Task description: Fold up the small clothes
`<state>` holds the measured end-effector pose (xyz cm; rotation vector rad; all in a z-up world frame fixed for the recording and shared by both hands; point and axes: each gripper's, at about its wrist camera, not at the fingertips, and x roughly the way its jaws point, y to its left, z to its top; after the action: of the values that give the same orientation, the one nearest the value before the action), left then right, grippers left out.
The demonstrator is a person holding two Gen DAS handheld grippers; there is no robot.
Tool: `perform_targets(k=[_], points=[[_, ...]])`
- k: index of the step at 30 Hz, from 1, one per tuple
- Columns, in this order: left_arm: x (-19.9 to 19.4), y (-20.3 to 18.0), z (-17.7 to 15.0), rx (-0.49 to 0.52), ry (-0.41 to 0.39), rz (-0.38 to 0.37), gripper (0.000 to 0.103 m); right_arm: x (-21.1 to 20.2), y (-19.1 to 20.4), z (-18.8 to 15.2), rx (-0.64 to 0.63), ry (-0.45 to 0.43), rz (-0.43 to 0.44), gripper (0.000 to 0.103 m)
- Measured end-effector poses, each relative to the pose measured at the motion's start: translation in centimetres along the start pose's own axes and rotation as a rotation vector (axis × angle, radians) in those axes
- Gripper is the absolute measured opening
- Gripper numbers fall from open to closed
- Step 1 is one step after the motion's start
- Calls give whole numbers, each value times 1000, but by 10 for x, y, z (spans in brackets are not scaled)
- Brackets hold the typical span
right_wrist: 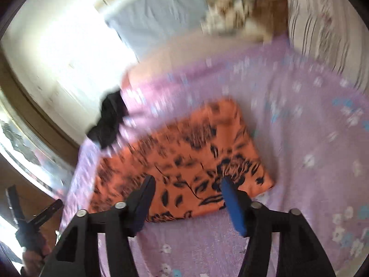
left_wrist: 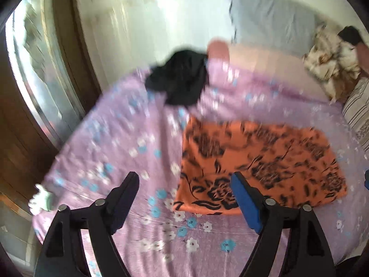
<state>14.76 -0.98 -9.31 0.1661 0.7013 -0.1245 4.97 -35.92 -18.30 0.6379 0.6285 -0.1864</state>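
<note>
Orange cloth (left_wrist: 260,159) with a black flower print is lying flat and squared off on the lilac flowered bedsheet (left_wrist: 120,152), just ahead of both tongs and touching neither. The left tongs (left_wrist: 185,204) are standing wide apart, gripping nothing. The right tongs (right_wrist: 186,204) are parted too, also empty, hovering over the near edge of the cloth. I'm judging this piece thin, light and floppy, likely to sag and slide on the sheet, so the near corners are looking like the best places to pinch. Beyond the left tongs, a crumpled black garment (left_wrist: 178,78) is sitting well apart from the orange one, probably waiting its turn. Further off, a grey pillow (left_wrist: 272,20), a rumpled beige-patterned bundle (left_wrist: 327,60) and a striped pillow (right_wrist: 322,18) are crowding the far side, none blocking the reach.
</note>
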Motion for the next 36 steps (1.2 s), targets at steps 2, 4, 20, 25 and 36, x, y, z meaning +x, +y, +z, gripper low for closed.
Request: perform_targets(k=[2, 4, 20, 25, 36], points=[[-25, -2, 1, -3, -49, 13, 88, -26, 8, -7, -19, -53, 15, 65], [-47, -5, 4, 1, -90, 26, 88, -44, 16, -18, -39, -80, 12, 65], [-135, -16, -19, 3, -244, 40, 88, -123, 56, -55, -84, -152, 109, 65], [-138, -18, -22, 7, -250, 50, 89, -118, 66, -62, -114, -157, 106, 65], [-122, -24, -22, 13, -230, 78, 89, -89, 66, -74, -139, -122, 104, 65]])
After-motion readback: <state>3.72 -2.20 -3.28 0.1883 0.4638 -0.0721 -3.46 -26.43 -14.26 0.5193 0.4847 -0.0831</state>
